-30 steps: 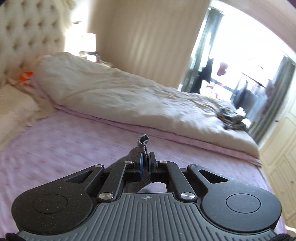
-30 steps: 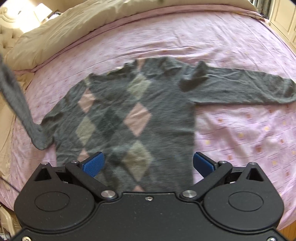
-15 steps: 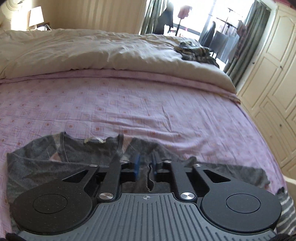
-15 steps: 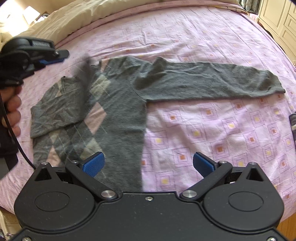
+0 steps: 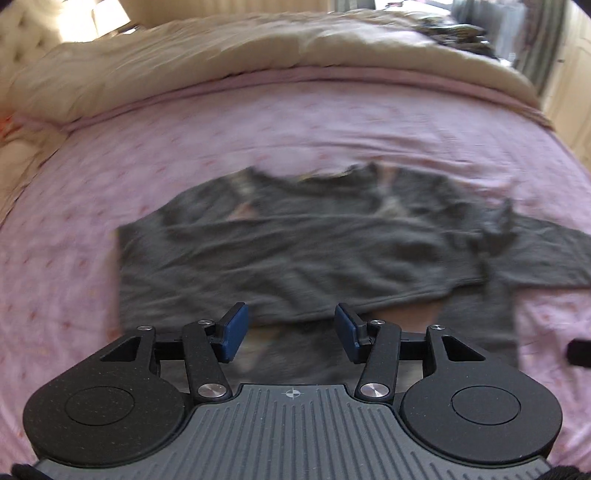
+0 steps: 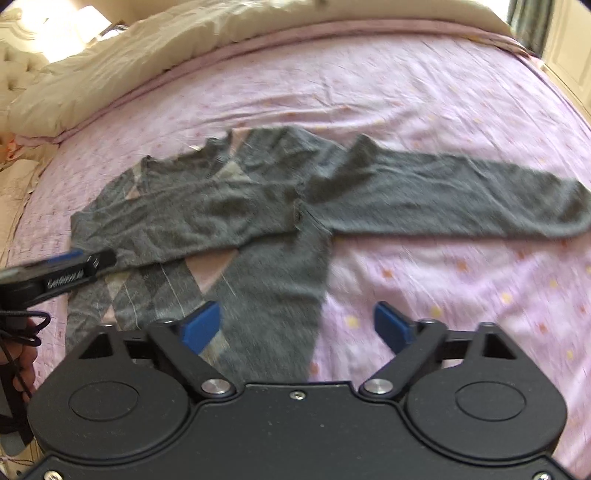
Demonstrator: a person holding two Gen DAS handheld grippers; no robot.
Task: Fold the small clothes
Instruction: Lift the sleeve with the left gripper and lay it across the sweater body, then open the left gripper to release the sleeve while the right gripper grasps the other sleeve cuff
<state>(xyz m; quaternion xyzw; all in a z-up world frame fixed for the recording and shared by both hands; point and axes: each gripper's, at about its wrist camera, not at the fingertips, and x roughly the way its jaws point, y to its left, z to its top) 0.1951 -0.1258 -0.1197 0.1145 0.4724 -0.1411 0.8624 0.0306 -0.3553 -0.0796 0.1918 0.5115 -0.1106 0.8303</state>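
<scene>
A small grey argyle sweater (image 6: 229, 221) lies flat on the pink bed sheet (image 6: 443, 295). Its left sleeve (image 5: 280, 254) is folded across the chest, while the right sleeve (image 6: 461, 199) stretches out sideways. My left gripper (image 5: 290, 332) is open and empty, hovering above the sweater's lower body; its side also shows at the left edge of the right wrist view, left gripper (image 6: 74, 269). Over the sweater's hem and the bare sheet beside it, my right gripper (image 6: 295, 325) stands open with nothing between its blue pads.
A cream duvet (image 6: 147, 48) is bunched along the far side of the bed, with dark clothes (image 5: 454, 29) on it. A tufted headboard (image 5: 22, 48) is at far left, cream wardrobe doors (image 6: 569, 48) at right. A hand (image 6: 22, 365) holds the left gripper.
The left gripper, shut on the left sleeve's cuff before, carried it over the chest, opened and let go. The sleeve now lies across the body. The right gripper stayed open.
</scene>
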